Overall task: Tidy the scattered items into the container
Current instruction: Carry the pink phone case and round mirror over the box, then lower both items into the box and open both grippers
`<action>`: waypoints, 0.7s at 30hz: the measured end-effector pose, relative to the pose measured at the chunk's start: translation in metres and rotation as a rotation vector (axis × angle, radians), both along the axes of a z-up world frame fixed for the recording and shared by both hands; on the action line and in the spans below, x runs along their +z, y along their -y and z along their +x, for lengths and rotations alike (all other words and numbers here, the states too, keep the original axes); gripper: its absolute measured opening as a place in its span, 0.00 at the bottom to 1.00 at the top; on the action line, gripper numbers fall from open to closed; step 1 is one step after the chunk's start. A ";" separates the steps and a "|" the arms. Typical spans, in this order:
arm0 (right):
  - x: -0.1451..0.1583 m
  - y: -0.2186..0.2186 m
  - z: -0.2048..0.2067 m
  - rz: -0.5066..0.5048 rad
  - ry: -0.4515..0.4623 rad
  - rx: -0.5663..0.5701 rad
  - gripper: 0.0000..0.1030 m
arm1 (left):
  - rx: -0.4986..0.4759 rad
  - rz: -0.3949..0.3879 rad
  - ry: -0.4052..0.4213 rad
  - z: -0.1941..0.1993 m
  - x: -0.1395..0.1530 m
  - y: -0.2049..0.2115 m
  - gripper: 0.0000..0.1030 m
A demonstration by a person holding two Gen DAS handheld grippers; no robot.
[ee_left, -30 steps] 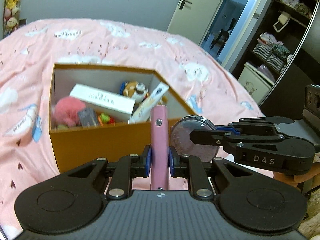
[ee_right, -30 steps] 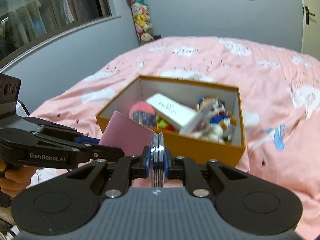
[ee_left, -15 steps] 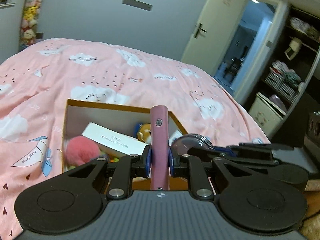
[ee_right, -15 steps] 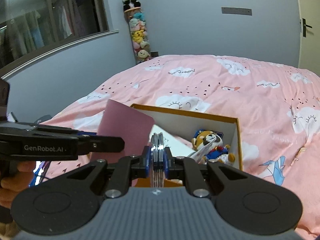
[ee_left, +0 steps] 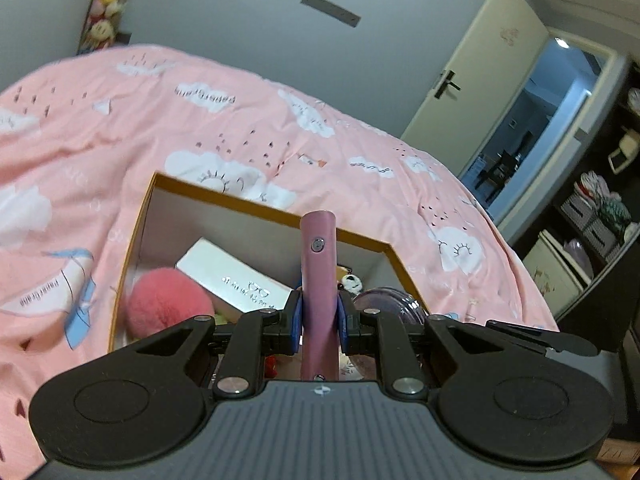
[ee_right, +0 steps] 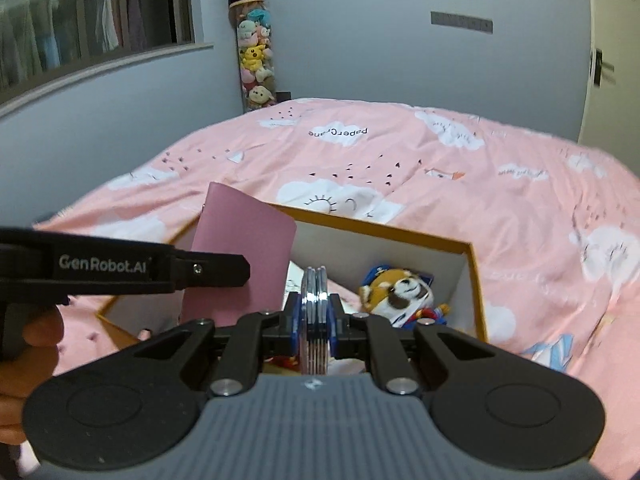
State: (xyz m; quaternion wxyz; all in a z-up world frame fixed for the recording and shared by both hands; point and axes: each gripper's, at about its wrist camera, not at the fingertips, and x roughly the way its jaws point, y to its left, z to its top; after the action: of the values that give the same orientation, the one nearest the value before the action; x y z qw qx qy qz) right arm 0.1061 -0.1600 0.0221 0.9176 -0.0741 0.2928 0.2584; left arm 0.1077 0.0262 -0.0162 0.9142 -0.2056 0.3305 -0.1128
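An orange box [ee_left: 136, 240] with white inner walls sits on the pink bed; it also shows in the right wrist view [ee_right: 476, 280]. My left gripper [ee_left: 319, 320] is shut on a flat pink notebook [ee_left: 318, 276], held edge-on above the box; its pink face shows in the right wrist view [ee_right: 244, 256]. My right gripper [ee_right: 315, 316] is shut on a round clear-rimmed disc [ee_right: 315, 300], held edge-on over the box; it shows in the left wrist view [ee_left: 388, 300]. Inside lie a pink pompom [ee_left: 164, 304], a white carton [ee_left: 236, 280] and a plush toy [ee_right: 400, 292].
The pink cloud-print bedcover [ee_left: 240, 120] surrounds the box. A door [ee_left: 472, 68] and dark shelves [ee_left: 600, 208] stand at the right. A column of plush toys [ee_right: 252, 52] hangs on the far wall.
Both grippers have moved forward and up over the box, keeping their items. The box now lies directly below the fingertips in both views.
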 end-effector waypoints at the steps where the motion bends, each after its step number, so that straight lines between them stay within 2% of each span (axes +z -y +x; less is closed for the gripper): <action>1: -0.002 -0.002 0.003 -0.015 0.006 0.000 0.14 | 0.005 -0.012 -0.009 0.002 -0.003 -0.002 0.19; 10: -0.022 -0.021 0.019 -0.094 0.015 0.027 0.14 | 0.012 -0.052 -0.072 0.018 -0.027 -0.010 0.19; 15: -0.029 -0.028 0.022 -0.107 0.005 0.041 0.14 | 0.016 -0.072 -0.110 0.022 -0.037 -0.014 0.19; 21: -0.033 -0.034 0.023 -0.118 0.006 0.050 0.14 | 0.018 -0.082 -0.117 0.023 -0.038 -0.017 0.20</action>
State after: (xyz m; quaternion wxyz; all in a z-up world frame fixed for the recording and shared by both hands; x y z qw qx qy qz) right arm 0.1287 -0.1258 -0.0113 0.9058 -0.1361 0.3030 0.2631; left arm 0.1310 0.0431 -0.0544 0.8852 -0.2520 0.3766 -0.1056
